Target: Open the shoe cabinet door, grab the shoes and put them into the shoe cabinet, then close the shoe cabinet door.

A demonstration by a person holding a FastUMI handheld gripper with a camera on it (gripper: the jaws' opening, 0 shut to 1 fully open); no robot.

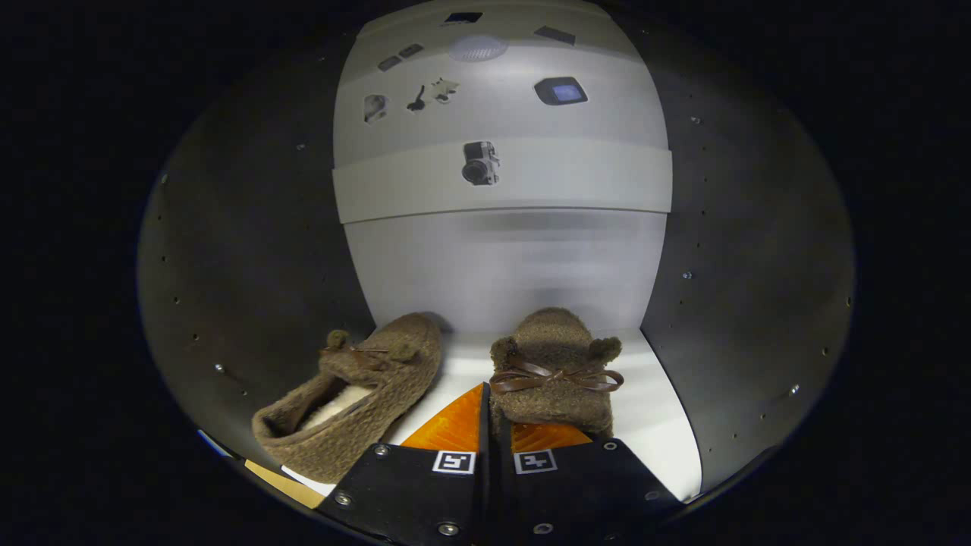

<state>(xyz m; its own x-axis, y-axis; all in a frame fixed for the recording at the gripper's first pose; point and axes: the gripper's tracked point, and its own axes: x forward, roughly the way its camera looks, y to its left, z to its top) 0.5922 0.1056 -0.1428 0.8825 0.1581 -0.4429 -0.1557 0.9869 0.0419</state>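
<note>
Inside the cabinet (227, 250), tongs (493, 432) clamping shoe (552, 364).

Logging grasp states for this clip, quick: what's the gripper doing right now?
Gripper: fingers closed together on the heel end of the right-hand slipper, holding it inside the cabinet.

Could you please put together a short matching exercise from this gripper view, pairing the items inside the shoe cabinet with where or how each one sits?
Things:
1. Shoe with ribbon bow
2. Shoe with pom-poms
3. Gripper
4. Cabinet floor

Places or states:
A. Lying freely on the floor, opening showing a pale lining
B. White surface under both shoes
C. Heel end pinched between the fingers, toe pointing at the back wall
D. Fingers drawn nearly together

Pairs: 1-C, 2-A, 3-D, 4-B
</note>
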